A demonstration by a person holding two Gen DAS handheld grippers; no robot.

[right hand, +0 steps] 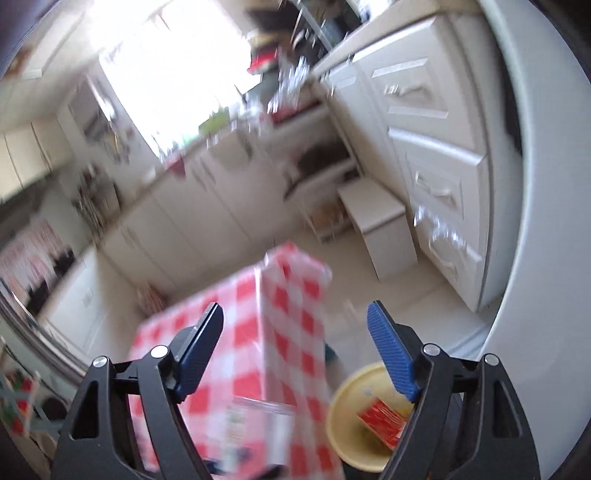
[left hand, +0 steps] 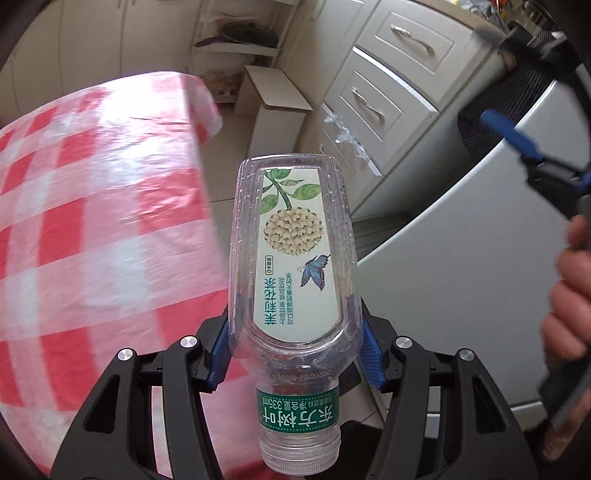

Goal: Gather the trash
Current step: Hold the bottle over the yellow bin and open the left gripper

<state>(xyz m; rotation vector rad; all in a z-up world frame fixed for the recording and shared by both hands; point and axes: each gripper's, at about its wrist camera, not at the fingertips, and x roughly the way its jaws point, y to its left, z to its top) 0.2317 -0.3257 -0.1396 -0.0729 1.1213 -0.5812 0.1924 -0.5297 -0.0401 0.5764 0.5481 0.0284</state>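
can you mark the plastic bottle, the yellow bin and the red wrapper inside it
plastic bottle point(left hand: 295, 243): left wrist view, on its front label.
yellow bin point(right hand: 338, 432): right wrist view, on its left rim.
red wrapper point(right hand: 380, 421): right wrist view, on its middle.

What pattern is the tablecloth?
Red-and-white check; the tablecloth shows best in the left wrist view.

Home kitchen: white drawers point(left hand: 384, 74), checkered tablecloth point(left hand: 92, 221), pan point(left hand: 243, 35).
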